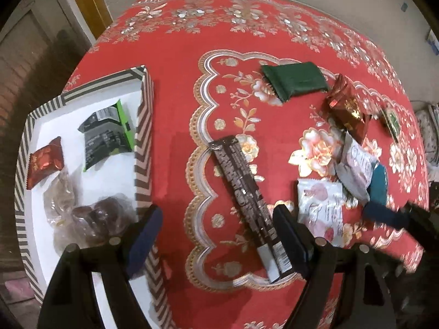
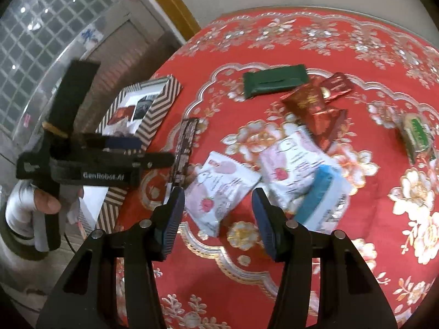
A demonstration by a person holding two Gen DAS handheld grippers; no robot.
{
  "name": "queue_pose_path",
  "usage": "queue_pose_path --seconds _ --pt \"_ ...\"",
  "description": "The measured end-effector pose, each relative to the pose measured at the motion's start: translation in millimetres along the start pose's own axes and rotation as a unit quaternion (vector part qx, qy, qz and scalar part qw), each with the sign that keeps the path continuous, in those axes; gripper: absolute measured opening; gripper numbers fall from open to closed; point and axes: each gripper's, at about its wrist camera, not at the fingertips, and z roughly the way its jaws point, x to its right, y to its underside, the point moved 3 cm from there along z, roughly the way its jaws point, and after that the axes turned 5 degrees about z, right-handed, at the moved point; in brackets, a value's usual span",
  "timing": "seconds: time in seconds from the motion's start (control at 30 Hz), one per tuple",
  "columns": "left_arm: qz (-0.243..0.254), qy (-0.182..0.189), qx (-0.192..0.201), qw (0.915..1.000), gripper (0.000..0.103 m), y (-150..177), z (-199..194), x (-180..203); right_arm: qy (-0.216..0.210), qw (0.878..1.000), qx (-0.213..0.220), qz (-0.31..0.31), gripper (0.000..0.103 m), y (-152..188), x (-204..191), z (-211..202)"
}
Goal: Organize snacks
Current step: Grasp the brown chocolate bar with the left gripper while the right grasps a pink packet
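Left wrist view: left tongs (image 1: 216, 230) apart, nothing between the pads, hovering over the desk (image 1: 175, 115) with its red floral cloth. Left pad sits above the right wall of the striped box (image 1: 144, 142), right pad above the near end of the long dark bar (image 1: 247, 200). The box is at the desk's left edge and holds a small red packet (image 1: 45, 161), a black-green pack (image 1: 108, 134) and clear-wrapped dark snacks (image 1: 90, 219). Bare red cloth between box wall and bar. Green packet (image 1: 295, 81) lies farther back, apart from the rest; red packets (image 1: 347, 109) and white-pink packets (image 1: 321, 208) cluster at right. Right wrist view: right tongs (image 2: 218, 215) apart, empty, above the near white-pink packet (image 2: 222, 192); a second one overlaps a blue-white pack (image 2: 322, 200) just right. Small green-gold sweet (image 2: 417, 134) lies alone near the right edge. Open cloth toward the camera.
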Motion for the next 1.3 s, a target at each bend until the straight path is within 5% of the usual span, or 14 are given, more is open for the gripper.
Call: queue_pose_path --seconds 0.53,0.63,0.7,0.77,0.93,1.2,1.3 --pt "-0.044 -0.033 0.004 0.9985 0.080 -3.0 22.7 17.8 0.008 1.000 -0.003 0.023 0.051 13.5 7.6 -0.5" --pt "-0.043 -0.034 0.026 0.9982 0.060 2.1 16.1 19.8 0.002 1.000 -0.004 0.022 0.051 14.1 6.2 -0.2" --pt "-0.038 -0.031 0.032 0.9983 0.028 5.0 12.4 18.0 -0.001 1.000 -0.005 0.017 0.051 14.9 2.2 1.1" --pt "-0.041 -0.019 0.032 0.9985 0.023 7.2 11.0 12.2 0.000 1.000 -0.008 0.010 0.051 15.3 -3.7 3.9" --pt "-0.039 0.009 0.031 0.9987 0.019 7.2 5.5 0.8 0.021 1.000 -0.011 0.020 0.051 10.9 -13.6 18.5" --pt "-0.015 0.002 0.063 0.9979 0.019 2.4 -12.0 -9.4 0.079 0.996 -0.008 0.050 0.051 -3.6 -22.6 44.5" --pt "-0.012 0.006 0.061 0.9980 0.019 0.5 -9.0 -13.0 0.107 0.994 -0.009 0.032 0.063 -9.1 -33.3 54.3"
